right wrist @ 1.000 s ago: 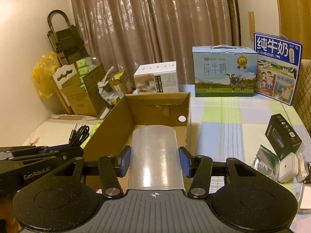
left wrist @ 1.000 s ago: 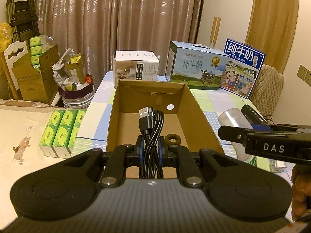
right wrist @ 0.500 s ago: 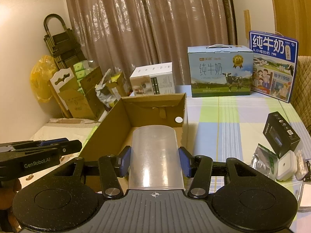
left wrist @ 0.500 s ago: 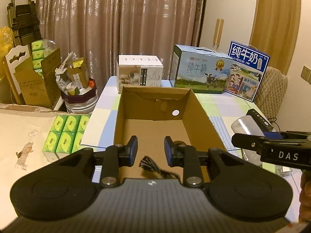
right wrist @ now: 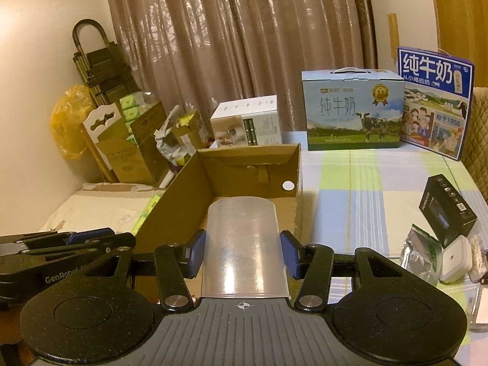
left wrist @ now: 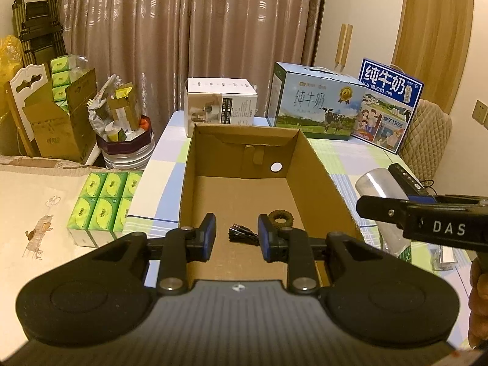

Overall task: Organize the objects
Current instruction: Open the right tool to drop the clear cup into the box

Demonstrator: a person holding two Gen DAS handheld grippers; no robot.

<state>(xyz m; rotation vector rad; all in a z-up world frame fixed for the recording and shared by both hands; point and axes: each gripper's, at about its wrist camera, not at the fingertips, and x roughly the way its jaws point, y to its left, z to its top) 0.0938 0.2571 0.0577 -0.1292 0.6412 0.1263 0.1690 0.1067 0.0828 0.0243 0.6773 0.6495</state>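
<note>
An open cardboard box (left wrist: pixel 317 167) stands on the checked tablecloth. On its floor lie a coiled black USB cable (left wrist: pixel 242 234) and a small dark ring (left wrist: pixel 280 217). My left gripper (left wrist: pixel 237 238) hangs open over the box's near end, above the cable, with nothing between its fingers. My right gripper (right wrist: pixel 241 254) is shut on a clear plastic cup (right wrist: pixel 242 244), held lying along the fingers at the box's (right wrist: pixel 247 155) right near corner. The cup (left wrist: pixel 376 184) and the right gripper's side (left wrist: pixel 427 222) also show at the right of the left wrist view.
Two milk cartons (right wrist: pixel 350 113) (right wrist: pixel 434 100) and a white appliance box (right wrist: pixel 247 125) line the table's far edge. A black box (right wrist: pixel 446 213), a foil packet (right wrist: pixel 419 250) and a white case (right wrist: pixel 456 257) lie at the right. Green tissue packs (left wrist: pixel 103 201) sit left of the box.
My left gripper opened and let go of the USB cable, which now lies on the box floor. The gripper then rose and drew back. The right gripper kept hold of the cup.
</note>
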